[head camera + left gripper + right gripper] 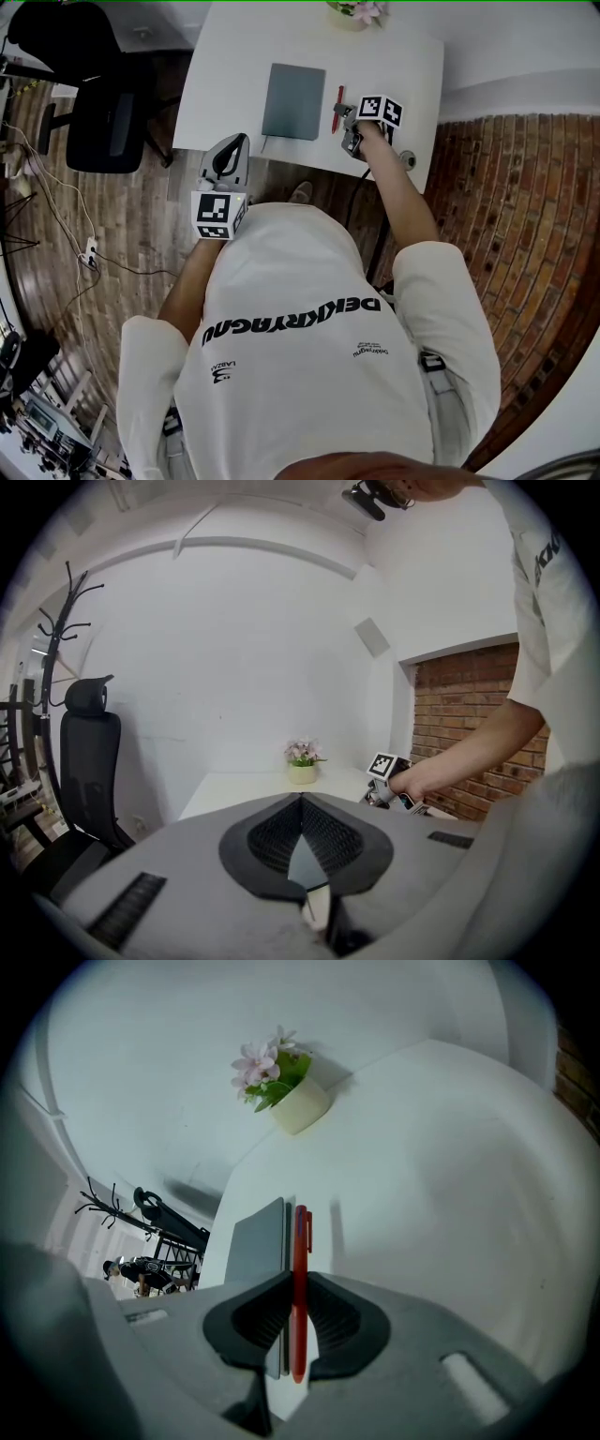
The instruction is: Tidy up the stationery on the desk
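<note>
Right gripper (292,1288) is clamped on the red pen (300,1241), with the pads on its near end. Most of the barrel sticks out past the jaws toward 12 o'clock, clip end farthest. The pen sits just at the 3 o'clock side of the grey notebook (292,101), parallel to its long edge, over the white surface (412,75). A shadow to one side suggests it is lifted clear, though I cannot tell for sure. Left gripper (302,803) is closed on nothing, off the surface's near edge at about 7 o'clock, taking no part. Risks, as judged:

1. The grip is near one end, so the long free length could pivot or slide in the pads if the wrist turns quickly, and the pen would droop or drop.
2. The notebook edge is just beside the barrel, so a sideways carry toward 9 o'clock could catch it and shove the notebook askew.
3. No pen holder is in view. Laid on bare surface, a round barrel may roll, and the 3 o'clock edge is near.
4. The flower pot (298,1105) at 12 o'clock stands well apart and is at risk only on a long forward reach.

Safest release looks low and flat.
</note>
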Motion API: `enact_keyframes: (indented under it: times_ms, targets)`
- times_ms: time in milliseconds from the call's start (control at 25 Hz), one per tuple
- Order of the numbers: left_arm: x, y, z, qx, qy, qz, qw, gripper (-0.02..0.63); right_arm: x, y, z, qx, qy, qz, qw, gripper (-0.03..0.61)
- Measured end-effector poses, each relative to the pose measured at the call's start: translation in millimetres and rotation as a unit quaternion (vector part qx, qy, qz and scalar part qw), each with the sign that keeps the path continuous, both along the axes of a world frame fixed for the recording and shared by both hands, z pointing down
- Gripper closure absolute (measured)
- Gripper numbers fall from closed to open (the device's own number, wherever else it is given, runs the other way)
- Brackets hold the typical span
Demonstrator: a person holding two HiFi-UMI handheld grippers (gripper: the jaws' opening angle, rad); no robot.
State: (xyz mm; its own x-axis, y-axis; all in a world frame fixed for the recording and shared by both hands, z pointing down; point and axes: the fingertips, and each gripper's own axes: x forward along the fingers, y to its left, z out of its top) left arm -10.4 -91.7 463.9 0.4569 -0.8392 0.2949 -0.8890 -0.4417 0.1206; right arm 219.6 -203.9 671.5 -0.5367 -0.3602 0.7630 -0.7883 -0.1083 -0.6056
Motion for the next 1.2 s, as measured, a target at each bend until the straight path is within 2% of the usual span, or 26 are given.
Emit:
enact_keyframes:
  times_ms: [320,720,1040,1200]
  targets:
    - [-8.0,0.3,2.9,-0.004,-0.002,-0.009,0.9999,0.615,-15.7,-7.5,12.0,-0.011,0.003,-0.004,1.000,0.528]
    - [-0.3,1.2,4.7,-0.005,-0.007,0.000,1.0000,0.617,-22.6,-10.0,23.3,-0.021,0.033,-0.019,0.999,0.528]
    - [4.0,4.2,8.1,-0.017,-0.001,0.009,0.9998,0.615,-24.9,-8.5,26.2,-0.028,0.038,-0.022,0.999,0.526]
    - [0.9,4.4,7.8,-0.018,0.001,0.006,0.9998,0.617,-27.2,-8.1,24.3,-0.028,0.036,-0.024,0.999,0.497]
